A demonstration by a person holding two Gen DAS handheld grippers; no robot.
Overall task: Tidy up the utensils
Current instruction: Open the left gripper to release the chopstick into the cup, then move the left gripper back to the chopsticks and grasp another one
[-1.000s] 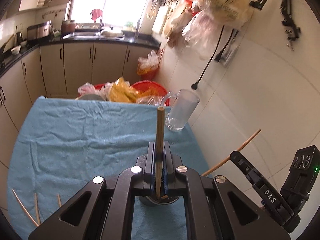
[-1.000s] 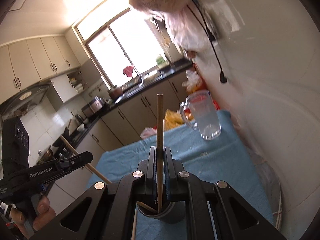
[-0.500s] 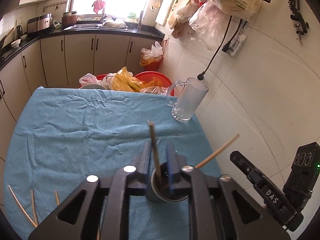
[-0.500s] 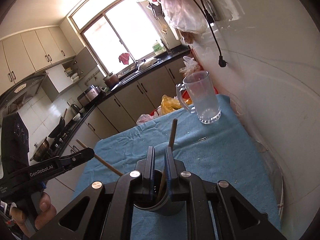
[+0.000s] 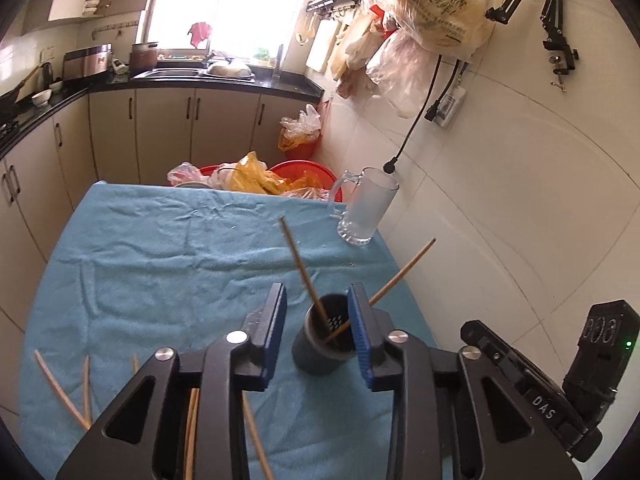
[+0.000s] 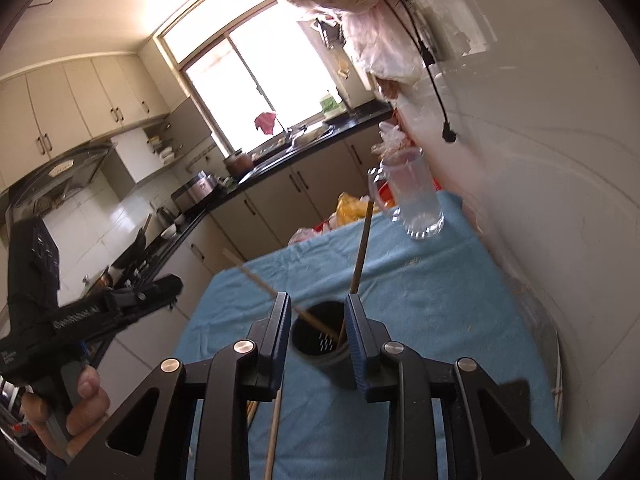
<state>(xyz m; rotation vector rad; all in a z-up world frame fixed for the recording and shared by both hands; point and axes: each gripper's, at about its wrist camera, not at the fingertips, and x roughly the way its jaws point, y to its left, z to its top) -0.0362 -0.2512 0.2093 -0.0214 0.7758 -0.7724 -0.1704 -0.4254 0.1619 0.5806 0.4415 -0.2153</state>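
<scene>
A dark utensil cup (image 5: 320,354) stands on the blue cloth (image 5: 160,264) and holds two wooden chopsticks: one (image 5: 300,266) leans left, the other (image 5: 404,270) leans right. My left gripper (image 5: 318,340) is open, its jaws on either side of the cup, touching nothing. The cup shows in the right wrist view (image 6: 318,344) too, with both chopsticks (image 6: 362,248) in it. My right gripper (image 6: 318,332) is open above the cup. Several loose chopsticks (image 5: 60,388) lie on the cloth at the lower left.
A glass mug (image 5: 366,208) stands at the cloth's far right corner near the tiled wall (image 5: 500,200). Red basins with plastic bags (image 5: 260,176) sit behind the table. The right gripper's body (image 5: 560,392) is at the lower right. The left gripper (image 6: 72,320) shows in the right wrist view.
Both grippers opened and let go of their chopsticks, which dropped into the cup and now lean apart. Both grippers pulled back a little.
</scene>
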